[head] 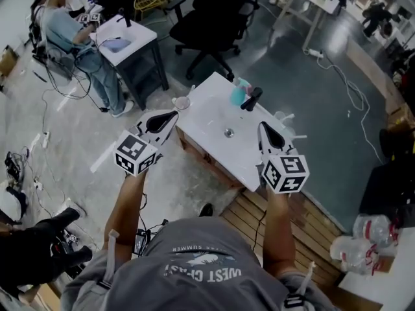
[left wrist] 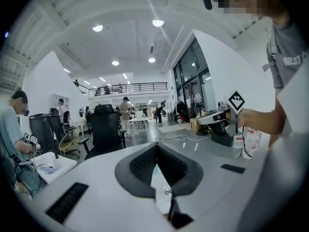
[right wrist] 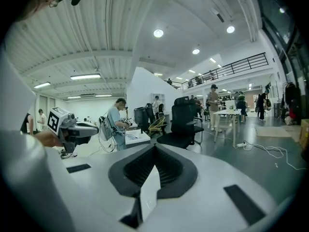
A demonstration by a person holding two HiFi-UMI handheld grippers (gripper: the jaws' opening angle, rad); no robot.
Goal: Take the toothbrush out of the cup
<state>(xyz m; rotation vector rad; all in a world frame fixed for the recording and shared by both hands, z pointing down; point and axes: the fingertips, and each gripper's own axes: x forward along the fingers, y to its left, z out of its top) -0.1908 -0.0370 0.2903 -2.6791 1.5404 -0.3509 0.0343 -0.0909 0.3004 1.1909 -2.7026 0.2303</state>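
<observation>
A teal cup [head: 238,95] stands at the far side of the small white table [head: 207,125], with a pale handle, seemingly the toothbrush [head: 239,81], poking out of its top. A black object [head: 251,98] leans beside the cup. My left gripper [head: 174,115] hangs over the table's left edge, shut and empty. My right gripper [head: 262,126] is over the table's right part, also shut and empty. Both point toward the cup from the near side, well short of it. In the left gripper view the shut jaws show a sliver of table [left wrist: 159,182] between them.
A small metal disc [head: 228,133] lies mid-table and a clear glass [head: 182,102] stands at its left corner. A black office chair [head: 214,18] stands behind the table. A seated person works at a side desk [head: 123,41]. Wooden slats [head: 259,219] and plastic bags [head: 363,238] lie near right.
</observation>
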